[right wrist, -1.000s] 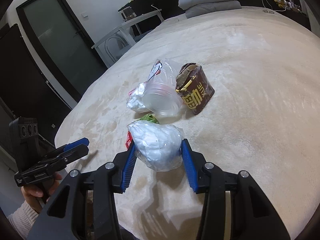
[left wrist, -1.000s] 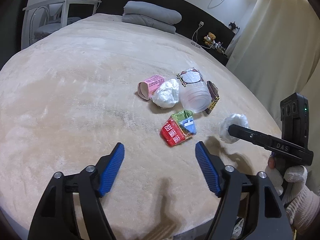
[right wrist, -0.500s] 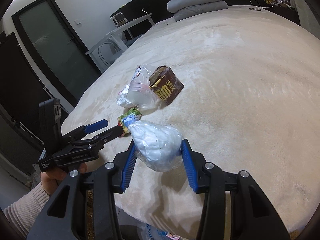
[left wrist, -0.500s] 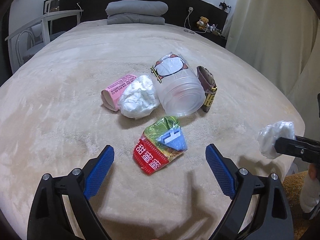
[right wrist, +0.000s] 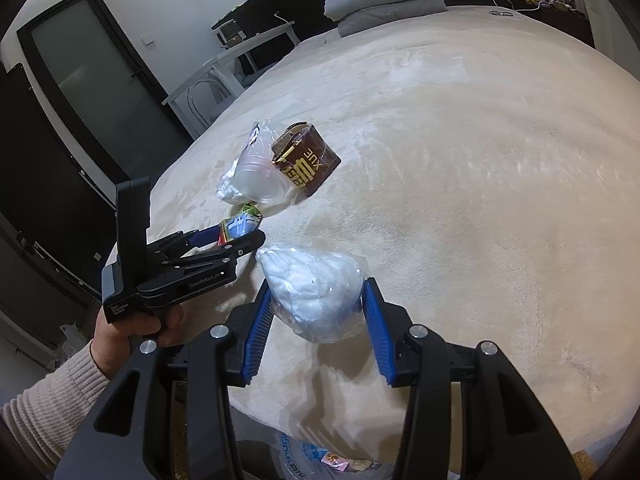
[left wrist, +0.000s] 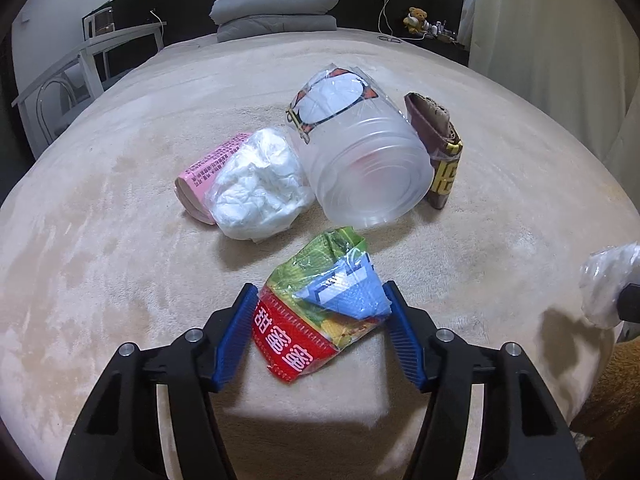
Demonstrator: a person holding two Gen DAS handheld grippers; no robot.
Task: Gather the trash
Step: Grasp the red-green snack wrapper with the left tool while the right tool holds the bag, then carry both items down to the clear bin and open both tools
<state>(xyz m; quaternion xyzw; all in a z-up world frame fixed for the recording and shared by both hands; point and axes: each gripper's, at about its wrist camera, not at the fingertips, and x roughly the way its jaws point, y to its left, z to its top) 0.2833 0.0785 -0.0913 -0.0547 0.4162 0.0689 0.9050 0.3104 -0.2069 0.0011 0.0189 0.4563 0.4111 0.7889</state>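
Observation:
A red-and-green snack wrapper (left wrist: 316,320) lies near the front edge of the beige bed (left wrist: 120,240). My left gripper (left wrist: 320,286) straddles it, its jaws closing and the blue pads (left wrist: 236,332) touching both sides. The same gripper (right wrist: 240,236) shows in the right wrist view, held by a hand. My right gripper (right wrist: 317,284) is shut on a clear bag of white tissue (right wrist: 316,296), lifted over the bed's edge; that bag (left wrist: 604,284) shows at the far right of the left wrist view. Behind the wrapper lie a clear plastic cup (left wrist: 368,168), a second white wad (left wrist: 260,192), a pink packet (left wrist: 208,164) and a brown carton (left wrist: 440,148).
Folded grey bedding (left wrist: 276,8) lies at the head of the bed. A white chair and table (left wrist: 92,60) stand to the left, a curtain (left wrist: 552,40) to the right. A clear plastic bag with printed litter (right wrist: 320,456) sits on the floor below the right gripper.
My left gripper moved forward and down over the snack wrapper, opened wide, then narrowed onto it. The right gripper drew back toward the bed's edge with the tissue bag still in it.

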